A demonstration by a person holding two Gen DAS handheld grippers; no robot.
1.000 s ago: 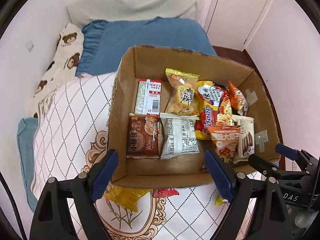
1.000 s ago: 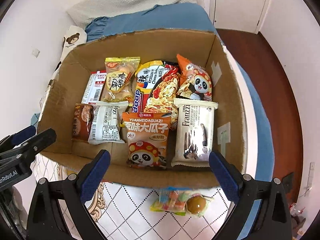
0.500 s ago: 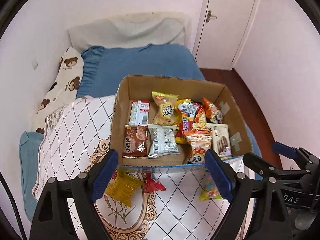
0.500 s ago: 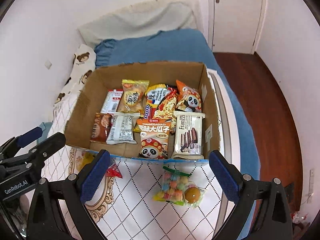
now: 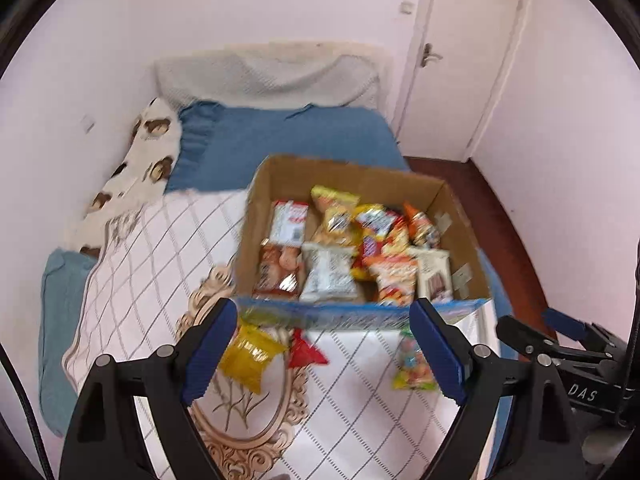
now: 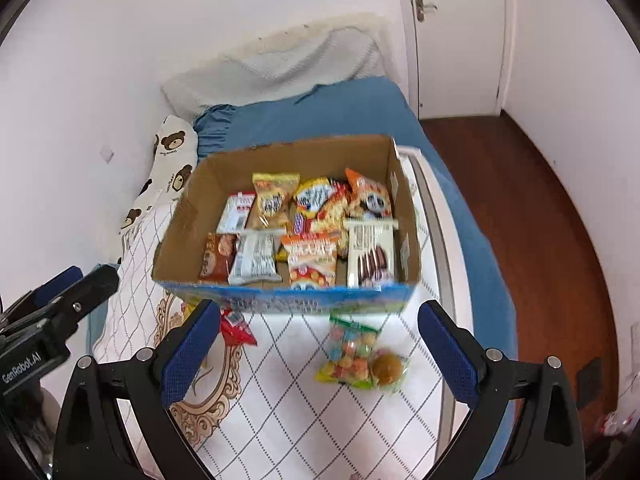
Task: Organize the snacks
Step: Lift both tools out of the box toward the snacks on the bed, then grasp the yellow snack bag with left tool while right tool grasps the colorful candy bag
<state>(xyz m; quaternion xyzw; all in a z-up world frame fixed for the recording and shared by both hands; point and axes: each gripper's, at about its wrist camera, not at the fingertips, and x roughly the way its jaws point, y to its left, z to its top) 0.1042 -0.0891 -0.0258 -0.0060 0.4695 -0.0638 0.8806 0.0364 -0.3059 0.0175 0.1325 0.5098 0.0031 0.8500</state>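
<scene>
While the bear-print pillow [image 5: 152, 148] lies at the far left against the wall, the quilted white cloth [image 5: 160, 248] spreads over the blue bed [image 5: 288, 136] beside it, and the left gripper [image 5: 324, 352] hangs above this cloth with its 2 blue-padded jaws set wide apart and nothing between them. Just beyond its left jaw lies a yellow packet [image 5: 250, 356] on the cloth, with a red packet [image 5: 306, 354] touching or nearly touching it. Further along stands the cardboard box [image 6: 192, 216], its floor filled with snack packets, among them a brown biscuit pack [image 6: 218, 254], a white barcode pack [image 6: 256, 260], an orange panda pack [image 6: 312, 264] and a white wafer pack [image 6: 370, 256]. In front of the box, apart from it, a clear bag of coloured candies [image 6: 354, 354] rests on the cloth. The right gripper [image 6: 320, 356] hovers over that bag, its jaws likewise spread wide and empty. At the far right are the wooden floor [image 6: 532, 216] and a white door [image 6: 456, 36].
</scene>
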